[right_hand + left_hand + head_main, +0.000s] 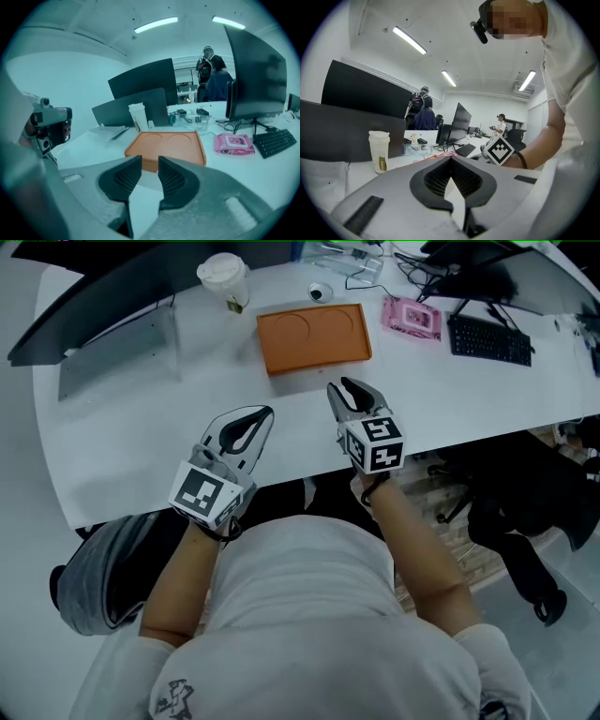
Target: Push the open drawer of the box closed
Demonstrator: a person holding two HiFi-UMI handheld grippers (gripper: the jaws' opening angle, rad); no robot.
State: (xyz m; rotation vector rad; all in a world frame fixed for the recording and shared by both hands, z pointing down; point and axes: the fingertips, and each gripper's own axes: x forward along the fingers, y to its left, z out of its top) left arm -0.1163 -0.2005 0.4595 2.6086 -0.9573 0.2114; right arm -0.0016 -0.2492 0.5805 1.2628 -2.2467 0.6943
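An orange flat box [314, 336] with two round recesses in its top lies on the white table [469, 395], at the far middle. In the right gripper view the orange box [166, 143] sits straight ahead beyond the jaws; I cannot make out its drawer. My right gripper [342, 387] hovers just in front of the box, a short way from its near side. Its jaws stand apart, and the right gripper [150, 161] holds nothing. My left gripper [268, 412] is to the left and nearer me. The left gripper [451, 157] is shut and empty, its tips meeting.
A lidded paper cup [225, 279] stands left of the box, a pink pack [411, 317] and a black keyboard [489, 338] to its right. Dark monitors line the far edge. A grey stand [117, 343] sits at the left. A black chair [525, 512] stands below the table's near edge.
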